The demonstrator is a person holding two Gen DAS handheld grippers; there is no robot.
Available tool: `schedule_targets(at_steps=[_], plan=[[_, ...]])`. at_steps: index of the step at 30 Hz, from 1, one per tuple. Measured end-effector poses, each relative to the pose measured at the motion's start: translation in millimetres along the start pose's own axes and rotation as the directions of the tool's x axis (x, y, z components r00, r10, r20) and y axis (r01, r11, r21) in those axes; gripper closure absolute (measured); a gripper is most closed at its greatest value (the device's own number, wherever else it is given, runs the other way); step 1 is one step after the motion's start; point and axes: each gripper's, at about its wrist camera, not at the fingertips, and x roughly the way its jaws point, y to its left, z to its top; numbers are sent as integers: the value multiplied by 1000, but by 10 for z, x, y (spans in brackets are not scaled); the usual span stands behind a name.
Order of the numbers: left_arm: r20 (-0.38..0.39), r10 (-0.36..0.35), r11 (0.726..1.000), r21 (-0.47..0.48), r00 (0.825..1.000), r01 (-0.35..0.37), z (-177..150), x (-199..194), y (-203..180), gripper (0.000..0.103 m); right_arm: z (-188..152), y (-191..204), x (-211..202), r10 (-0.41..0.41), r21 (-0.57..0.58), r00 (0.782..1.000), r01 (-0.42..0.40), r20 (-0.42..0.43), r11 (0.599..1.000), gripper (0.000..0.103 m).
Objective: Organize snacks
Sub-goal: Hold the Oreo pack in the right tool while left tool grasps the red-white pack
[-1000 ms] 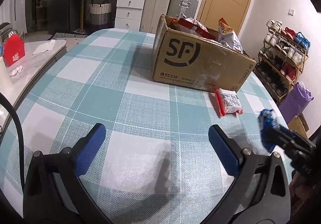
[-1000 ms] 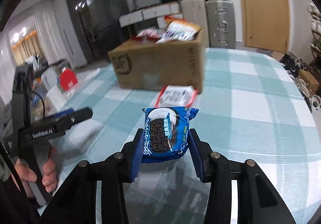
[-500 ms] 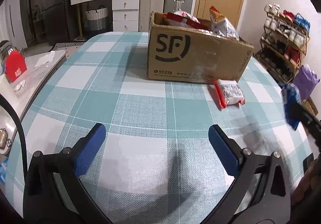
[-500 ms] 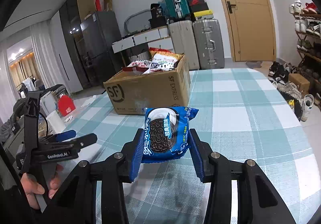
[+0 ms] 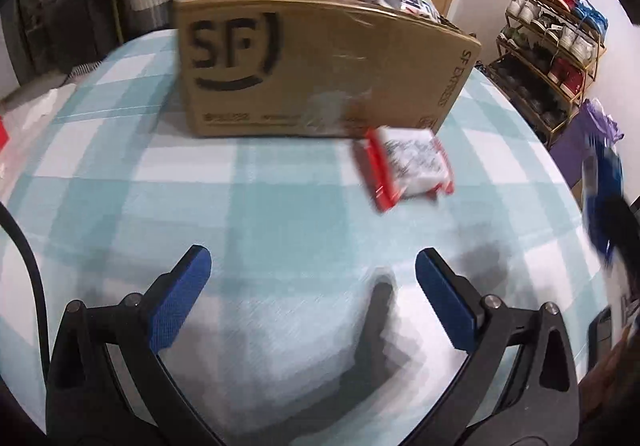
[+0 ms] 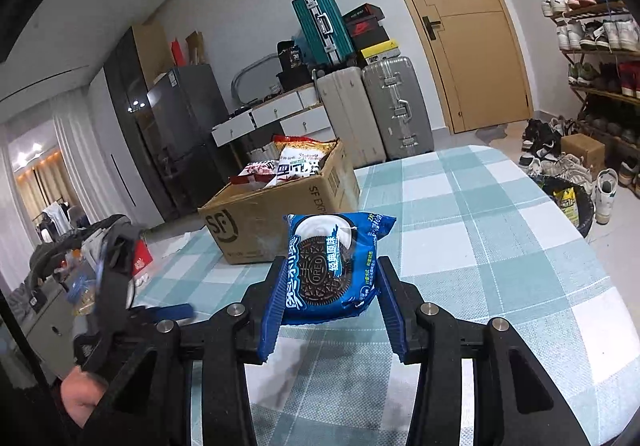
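My right gripper [image 6: 330, 278] is shut on a blue Oreo packet [image 6: 332, 266], held upright above the checked tablecloth. The same packet [image 5: 604, 182] shows blurred at the right edge of the left wrist view. A brown SF cardboard box [image 5: 320, 62] [image 6: 276, 218] stands on the table with several snack bags sticking out of its top. A red and white snack packet [image 5: 408, 166] lies flat on the cloth just in front of the box's right corner. My left gripper [image 5: 312, 278] is open and empty, low over the cloth, short of that packet.
The round table's teal and white cloth [image 5: 280, 206] spreads around the box. A shoe rack [image 5: 552, 46] stands to the right, suitcases [image 6: 376, 114] and white drawers [image 6: 272, 118] behind the table. A side counter with a red item [image 6: 142, 254] sits at the left.
My left gripper has moved forward toward the box and the red and white packet, both now larger in view. My right gripper has lifted and swung with the Oreo packet held.
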Motion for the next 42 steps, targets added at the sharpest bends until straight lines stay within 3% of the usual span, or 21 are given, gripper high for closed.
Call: schedule_targets(at_steps=[3, 8, 15, 23, 35, 38, 39, 40, 42], plan=[[-30, -43, 999, -13, 999, 43, 121, 142, -167, 1, 5, -24, 17, 7, 14, 1000, -7, -9, 1000, 59], [-17, -21, 999, 35, 1000, 22, 343, 299, -426, 1, 3, -93, -1, 15, 51, 1000, -15, -3, 999, 59], [-24, -33, 999, 20, 999, 33, 582, 435, -572, 1, 7, -142, 12, 19, 81, 1000, -18, -9, 997, 59], [-41, 2, 1000, 18, 999, -1, 836, 670, -596, 2, 8, -132, 6, 19, 78, 1000, -19, -9, 997, 59], [-36, 18, 999, 51, 999, -16, 949, 693, -392, 17, -10, -133, 24, 17, 93, 1000, -16, -12, 996, 59], [-24, 37, 996, 88, 999, -35, 952, 721, -444, 24, -3, -145, 23, 17, 98, 1000, -16, -10, 995, 59], [-20, 50, 993, 106, 999, -48, 941, 721, -473, 35, -4, -149, 21, 17, 99, 1000, -16, -10, 995, 59], [-9, 51, 991, 123, 999, -49, 938, 698, -482, 54, -4, -152, 22, 17, 101, 1000, -16, -10, 995, 59], [-18, 35, 991, 130, 999, -32, 981, 680, -456, 63, -2, -155, 26, 16, 101, 1000, -15, -11, 995, 59]])
